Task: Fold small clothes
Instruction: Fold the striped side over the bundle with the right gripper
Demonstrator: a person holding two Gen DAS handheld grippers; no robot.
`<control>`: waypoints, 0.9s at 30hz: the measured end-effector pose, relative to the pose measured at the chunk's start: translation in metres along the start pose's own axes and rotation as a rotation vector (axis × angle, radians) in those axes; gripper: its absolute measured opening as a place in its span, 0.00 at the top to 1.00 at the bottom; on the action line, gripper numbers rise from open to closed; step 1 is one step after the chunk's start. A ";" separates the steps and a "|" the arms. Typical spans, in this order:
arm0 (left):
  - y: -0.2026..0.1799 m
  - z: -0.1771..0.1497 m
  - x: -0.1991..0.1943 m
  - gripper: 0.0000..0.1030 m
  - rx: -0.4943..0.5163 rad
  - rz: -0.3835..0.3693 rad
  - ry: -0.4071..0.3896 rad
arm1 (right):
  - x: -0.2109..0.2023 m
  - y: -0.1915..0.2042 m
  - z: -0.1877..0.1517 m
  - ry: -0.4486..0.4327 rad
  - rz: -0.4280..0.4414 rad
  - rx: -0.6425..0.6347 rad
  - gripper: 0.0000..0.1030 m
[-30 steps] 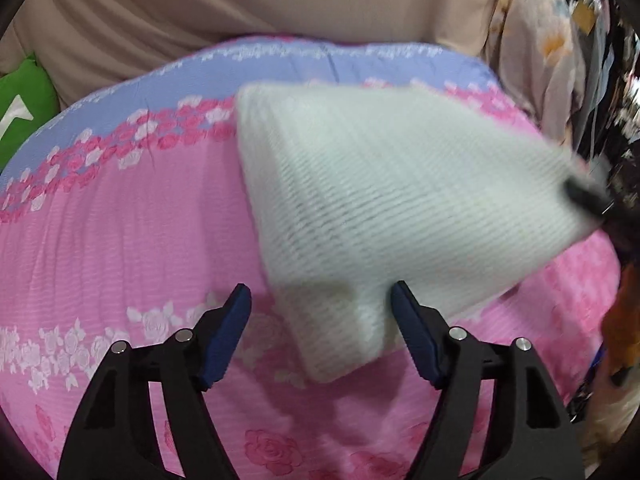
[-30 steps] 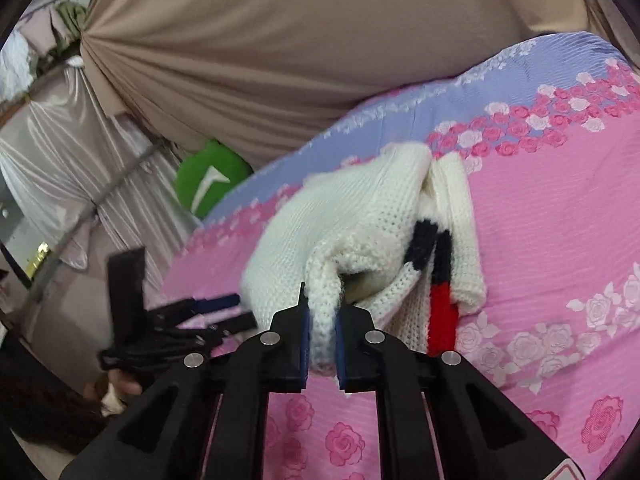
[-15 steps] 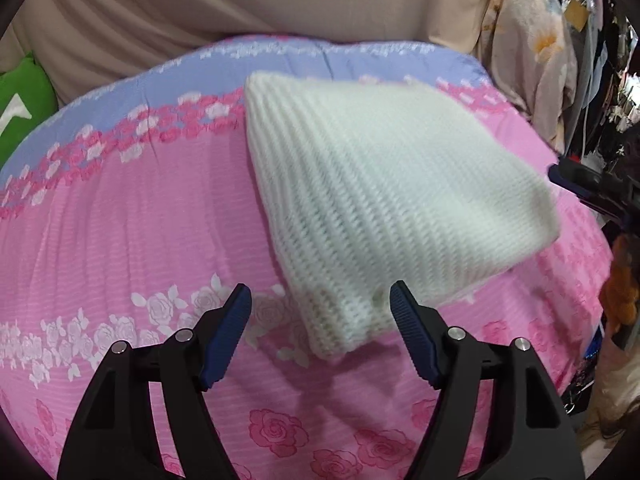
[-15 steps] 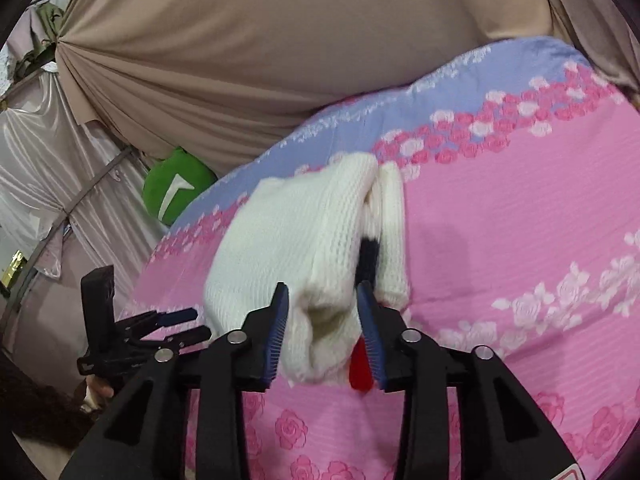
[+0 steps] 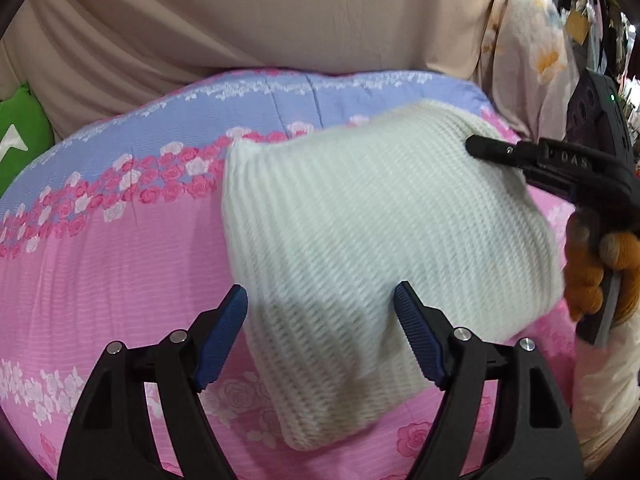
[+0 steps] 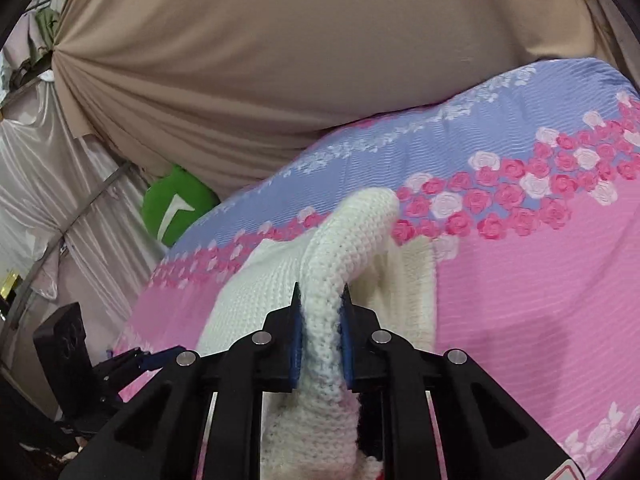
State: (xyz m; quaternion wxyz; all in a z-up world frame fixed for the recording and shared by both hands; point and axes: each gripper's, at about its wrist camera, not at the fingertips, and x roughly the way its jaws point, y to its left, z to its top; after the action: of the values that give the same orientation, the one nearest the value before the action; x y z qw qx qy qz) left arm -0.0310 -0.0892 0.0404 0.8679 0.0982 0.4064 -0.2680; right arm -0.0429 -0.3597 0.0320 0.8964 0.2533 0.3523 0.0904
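The right gripper (image 6: 320, 320) has its 2 blue pads clamped on a thick rolled edge of the white knit garment (image 6: 348, 240), with the yarn bulging out in front of the jaws and below them. The left gripper (image 5: 320, 332) is spread wide and holds nothing; its pads sit on either side of the garment's near corner without visibly pinching it.

The garment (image 5: 360, 240) lies as a folded bundle on the pink floral bedspread (image 5: 100, 280), its far edge near the blue band of the cover.

The main risk, as I judge it, is that the right grip takes several layers at once, so any pull may drag the whole bundle and undo the fold instead of moving 1 layer. The open knit could also snag on a ribbed pad and stretch. With the left gripper gripping nothing, the near corner is free to slide on the smooth cover. A dark patch under the right jaws is too hidden to identify.
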 end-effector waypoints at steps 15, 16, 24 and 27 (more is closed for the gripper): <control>-0.002 -0.016 0.025 0.24 -0.013 0.044 0.060 | -0.038 0.024 -0.101 0.149 -0.107 -0.121 0.84; -0.003 -0.016 0.025 0.23 -0.010 0.050 0.062 | -0.027 0.017 -0.111 0.171 -0.133 -0.104 0.84; -0.011 -0.011 0.016 0.17 -0.014 0.100 0.060 | -0.063 0.019 -0.095 0.047 -0.067 -0.078 0.77; -0.013 -0.007 0.011 0.13 -0.025 0.121 0.041 | -0.076 0.018 -0.080 -0.026 -0.053 -0.058 0.72</control>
State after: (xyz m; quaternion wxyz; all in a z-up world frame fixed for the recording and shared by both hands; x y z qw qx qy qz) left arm -0.0364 -0.1015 0.0282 0.8753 0.1170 0.4206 -0.2081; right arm -0.1524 -0.3388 0.0358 0.9100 0.2187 0.3446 0.0734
